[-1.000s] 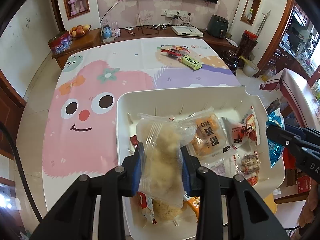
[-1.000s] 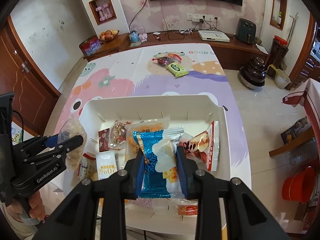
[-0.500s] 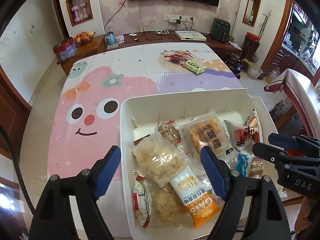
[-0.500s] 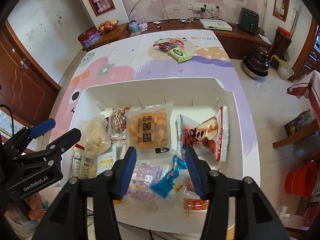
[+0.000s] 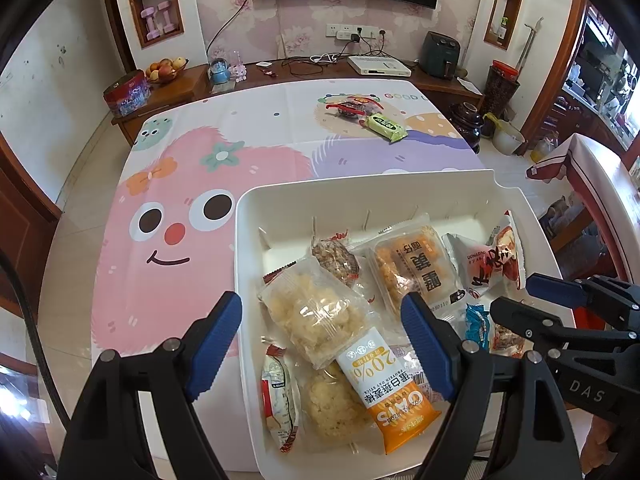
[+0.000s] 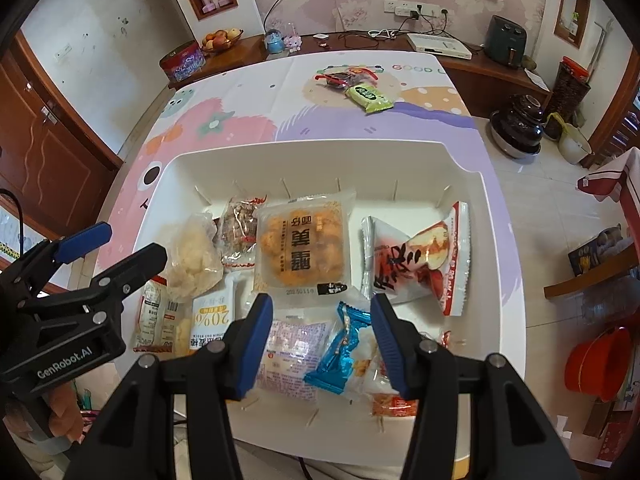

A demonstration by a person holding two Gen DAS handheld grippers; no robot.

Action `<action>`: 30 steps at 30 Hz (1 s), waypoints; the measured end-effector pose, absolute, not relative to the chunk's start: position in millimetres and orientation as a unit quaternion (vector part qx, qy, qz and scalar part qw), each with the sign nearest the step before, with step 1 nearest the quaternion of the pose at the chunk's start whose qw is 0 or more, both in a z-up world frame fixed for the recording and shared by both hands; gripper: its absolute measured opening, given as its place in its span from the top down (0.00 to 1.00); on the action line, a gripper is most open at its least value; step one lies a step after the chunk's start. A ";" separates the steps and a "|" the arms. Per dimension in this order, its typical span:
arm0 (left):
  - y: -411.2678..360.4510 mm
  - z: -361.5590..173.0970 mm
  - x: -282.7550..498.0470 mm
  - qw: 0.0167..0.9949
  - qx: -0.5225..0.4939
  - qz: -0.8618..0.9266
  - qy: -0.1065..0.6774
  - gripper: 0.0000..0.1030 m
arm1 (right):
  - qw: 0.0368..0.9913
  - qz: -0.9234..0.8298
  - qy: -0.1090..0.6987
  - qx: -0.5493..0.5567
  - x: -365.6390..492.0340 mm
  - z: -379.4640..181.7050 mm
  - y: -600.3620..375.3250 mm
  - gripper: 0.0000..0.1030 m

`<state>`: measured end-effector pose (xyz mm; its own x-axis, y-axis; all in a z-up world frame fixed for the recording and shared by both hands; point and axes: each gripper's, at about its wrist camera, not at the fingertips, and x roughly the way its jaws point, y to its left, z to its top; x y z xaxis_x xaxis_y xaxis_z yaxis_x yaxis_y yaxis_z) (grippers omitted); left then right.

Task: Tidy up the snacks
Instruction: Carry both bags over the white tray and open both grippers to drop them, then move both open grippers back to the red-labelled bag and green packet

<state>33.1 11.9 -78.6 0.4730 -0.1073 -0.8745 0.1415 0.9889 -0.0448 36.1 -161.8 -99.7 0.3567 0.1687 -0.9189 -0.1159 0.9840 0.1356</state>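
while both grippers gape, snacks [image 6: 301,240] fill tray [image 6: 312,160].

Both tools are matte black plastic. The left tongs [image 5: 322,344] have two angular black arms tipped with ribbed blue pads, and a round silver screw sits at each joint. A black cable runs down the left edge of the left wrist view. The right tongs [image 6: 322,344] are built the same way, with ribbed blue pads and silver screw heads on the arms. Seen from the side, the left tool's body carries white "GenRobot.AI" lettering, and the right tool's body shows the pale letters "DAS".
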 end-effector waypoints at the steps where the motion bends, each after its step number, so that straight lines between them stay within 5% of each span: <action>1: 11.8 -78.6 33.1 0.858 0.017 -0.073 0.508 0.22 | 0.823 0.086 0.561 0.022 36.0 -100.2 -161.4 0.50; 20: 17.3 -73.6 46.7 0.861 0.027 -0.069 0.504 0.22 | 0.834 0.081 0.546 -0.018 57.7 -87.1 -157.5 0.50; 30: 20.2 23.6 105.5 0.903 0.077 -0.064 0.417 0.21 | 0.883 0.101 0.457 -0.024 132.5 33.1 -171.8 0.50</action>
